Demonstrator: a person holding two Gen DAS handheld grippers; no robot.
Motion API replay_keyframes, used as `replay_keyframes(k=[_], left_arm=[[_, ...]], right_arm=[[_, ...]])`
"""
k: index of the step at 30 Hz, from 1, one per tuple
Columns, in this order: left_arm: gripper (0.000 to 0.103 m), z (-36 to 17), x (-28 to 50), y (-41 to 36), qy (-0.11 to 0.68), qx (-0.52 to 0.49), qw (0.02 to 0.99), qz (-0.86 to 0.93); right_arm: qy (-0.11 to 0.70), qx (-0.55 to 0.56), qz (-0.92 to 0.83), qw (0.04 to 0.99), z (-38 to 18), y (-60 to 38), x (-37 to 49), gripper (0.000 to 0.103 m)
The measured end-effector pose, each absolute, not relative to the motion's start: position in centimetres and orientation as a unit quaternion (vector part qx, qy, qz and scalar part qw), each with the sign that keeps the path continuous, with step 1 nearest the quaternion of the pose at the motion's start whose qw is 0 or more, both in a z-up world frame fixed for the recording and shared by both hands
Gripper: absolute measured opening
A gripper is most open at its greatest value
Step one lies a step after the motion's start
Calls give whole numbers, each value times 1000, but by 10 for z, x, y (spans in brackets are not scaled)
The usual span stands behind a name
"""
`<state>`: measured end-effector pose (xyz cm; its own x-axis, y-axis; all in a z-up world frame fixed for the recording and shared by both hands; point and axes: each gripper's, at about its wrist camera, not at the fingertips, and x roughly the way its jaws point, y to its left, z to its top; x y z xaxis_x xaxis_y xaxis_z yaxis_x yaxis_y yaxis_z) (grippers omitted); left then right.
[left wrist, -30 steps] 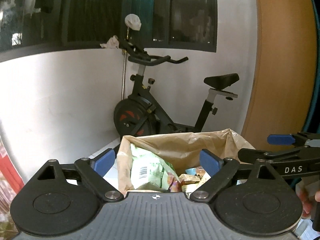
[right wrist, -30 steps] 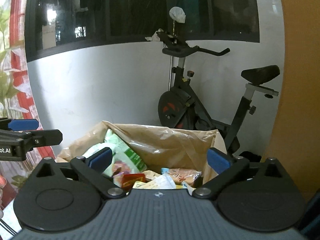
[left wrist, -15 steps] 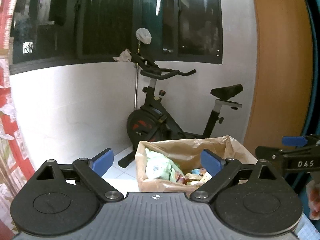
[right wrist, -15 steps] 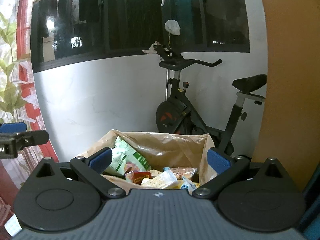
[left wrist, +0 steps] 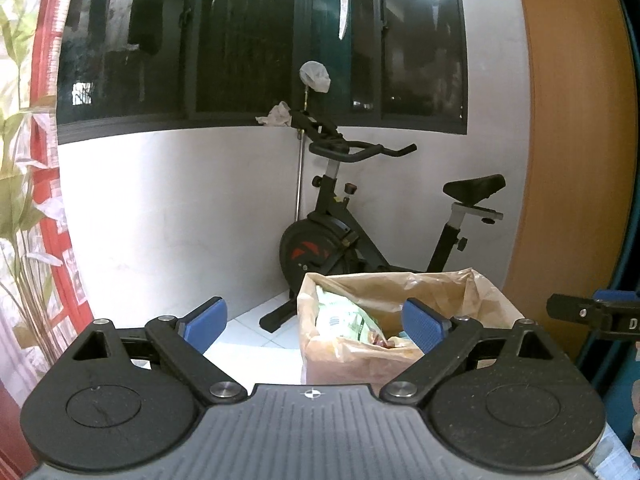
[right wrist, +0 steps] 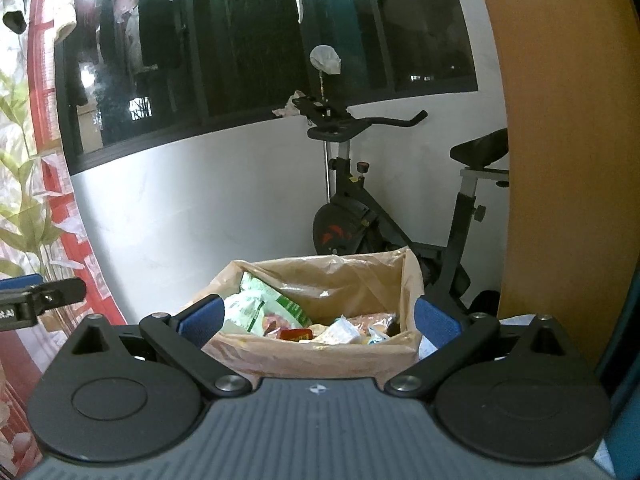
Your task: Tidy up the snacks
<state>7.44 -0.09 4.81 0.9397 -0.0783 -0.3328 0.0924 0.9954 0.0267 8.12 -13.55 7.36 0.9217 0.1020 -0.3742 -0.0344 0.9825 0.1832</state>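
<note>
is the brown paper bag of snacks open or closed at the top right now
Open. The brown paper bag's top is spread wide, and a green-and-white snack packet and smaller wrapped snacks show inside.

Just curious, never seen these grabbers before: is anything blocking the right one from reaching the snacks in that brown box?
Nothing visible does. The right gripper is open, and the box of snacks sits just ahead, open-topped.
</note>
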Motion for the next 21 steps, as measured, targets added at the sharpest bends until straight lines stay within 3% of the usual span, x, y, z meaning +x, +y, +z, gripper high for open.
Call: replay_keyframes(k=[21], left_arm=[[96, 46, 69, -1, 173, 28, 984, -33]], right_arm=[[202, 73, 33, 976, 70, -129, 78, 103]])
